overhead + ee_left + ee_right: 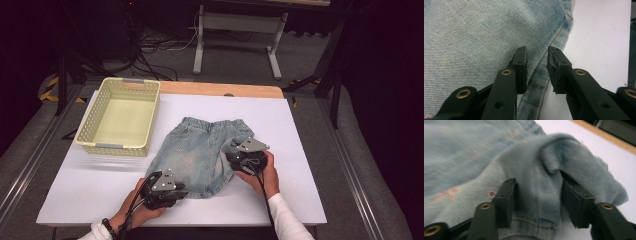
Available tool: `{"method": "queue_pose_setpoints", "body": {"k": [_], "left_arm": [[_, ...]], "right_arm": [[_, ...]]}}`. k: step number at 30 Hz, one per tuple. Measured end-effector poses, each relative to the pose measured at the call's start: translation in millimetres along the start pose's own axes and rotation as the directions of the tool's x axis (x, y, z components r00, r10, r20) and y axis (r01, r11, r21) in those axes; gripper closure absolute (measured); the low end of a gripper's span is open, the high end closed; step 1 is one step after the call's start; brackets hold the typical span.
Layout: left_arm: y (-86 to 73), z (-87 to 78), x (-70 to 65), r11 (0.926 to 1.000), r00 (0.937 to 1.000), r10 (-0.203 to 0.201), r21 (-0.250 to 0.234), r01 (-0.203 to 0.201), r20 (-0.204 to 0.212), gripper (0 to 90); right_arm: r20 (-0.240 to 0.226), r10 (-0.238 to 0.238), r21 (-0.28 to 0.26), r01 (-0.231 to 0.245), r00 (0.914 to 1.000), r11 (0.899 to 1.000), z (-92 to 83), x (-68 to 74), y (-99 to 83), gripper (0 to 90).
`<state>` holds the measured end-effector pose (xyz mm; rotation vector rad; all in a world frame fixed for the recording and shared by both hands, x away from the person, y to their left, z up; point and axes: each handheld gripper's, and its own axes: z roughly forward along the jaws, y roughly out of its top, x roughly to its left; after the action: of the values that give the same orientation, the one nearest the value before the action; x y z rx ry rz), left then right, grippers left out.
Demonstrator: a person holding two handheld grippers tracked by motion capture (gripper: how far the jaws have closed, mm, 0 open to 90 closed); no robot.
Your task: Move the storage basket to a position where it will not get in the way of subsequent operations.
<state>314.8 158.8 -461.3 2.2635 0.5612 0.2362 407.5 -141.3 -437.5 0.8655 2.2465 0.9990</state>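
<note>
Fingers of the left gripper [537, 71] stand a little apart, straddling the stitched hem of the pale blue denim shorts [486, 37], with the side seam running up through the gap between them; neither pad visibly presses the cloth. Over to the right gripper [537, 202]: its jaws sit wider, a thick fold of that same denim bunched up between them and draped over the far jaw (the picture is smeared, so whether the pads actually bite the fabric I cannot tell).

From the high view, the shorts [200, 155] lie flat near the middle of the white table top [300, 150], waistband towards the far edge, leg openings towards the person. At the near left hem sits the left gripper [165, 190], grey three-cornered plate on top, a hand wrapped round it and a dark bead bracelet [107, 227] at the wrist. On the shorts' right side the right gripper [245, 155] rests, where the cloth is rumpled into a raised lump, the hand behind it coming out of a white sleeve [285, 220].

Just left of the shorts, close to the waistband corner, stands a pale yellow perforated plastic basket [92, 120]. Beyond the table's wooden far edge [220, 89], a white metal frame [237, 25] on the grey floor.
</note>
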Motion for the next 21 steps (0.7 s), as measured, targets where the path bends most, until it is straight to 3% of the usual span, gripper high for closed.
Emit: {"method": "queue_pose_setpoints", "body": {"k": [3, 5, 7, 8, 9, 12, 15, 17, 21], "left_arm": [[-0.3, 0.2, 0.0, 1.0, 1.0, 0.0, -0.002, 0.0, 0.001, 70.1], [-0.4, 0.3, 0.3, 1.0, 1.0, 0.0, -0.003, 0.0, 0.002, 70.0], [-0.3, 0.2, -0.1, 1.0, 1.0, 0.002, -0.002, -0.002, 0.0, 70.0], [-0.4, 0.3, -0.2, 1.0, 1.0, 0.002, -0.003, -0.002, -0.001, 69.9], [-0.4, 0.3, -0.3, 1.0, 1.0, 0.002, -0.003, -0.002, 0.0, 69.8], [-0.3, 0.5, -0.9, 1.0, 1.0, 0.004, -0.004, -0.004, -0.002, 69.3], [-0.5, 0.5, -0.7, 1.0, 1.0, 0.005, -0.005, -0.005, -0.001, 69.1], [-0.7, 0.5, -0.9, 1.0, 1.0, 0.003, -0.006, -0.003, 0.0, 69.2], [-0.7, 0.5, -1.2, 1.0, 1.0, 0.007, -0.006, -0.007, -0.003, 68.9]], "right_arm": [[0.001, 0.037, 0.023, -0.037, 0.9993, 0.999, 7.0, -2.2, -4.6, 38.8], [-0.021, 0.079, 0.034, -0.079, 0.9966, 0.996, 8.4, -4.8, -8.1, 42.1], [-0.051, 0.108, 0.042, -0.105, 0.9929, 0.994, 6.5, -6.1, -10.5, 51.4], [-0.064, 0.11, 0.037, -0.107, 0.9919, 0.994, 3.7, -5.6, -11.7, 60.9], [-0.065, 0.101, 0.036, -0.099, 0.9928, 0.994, 1.1, -4.4, -12.5, 64.7], [-0.047, 0.08, 0.045, -0.078, 0.9957, 0.996, -11.4, -1.8, -14.2, 75.3], [-0.032, 0.089, 0.054, -0.087, 0.9956, 0.995, -27.8, -4.0, -17.8, 76.8], [0.01, 0.096, 0.047, -0.096, 0.9953, 0.994, -43.1, -6.2, -20.8, 77.0], [0.023, 0.122, 0.041, -0.122, 0.9923, 0.992, -65.7, -8.9, -27.4, 77.0]]}}
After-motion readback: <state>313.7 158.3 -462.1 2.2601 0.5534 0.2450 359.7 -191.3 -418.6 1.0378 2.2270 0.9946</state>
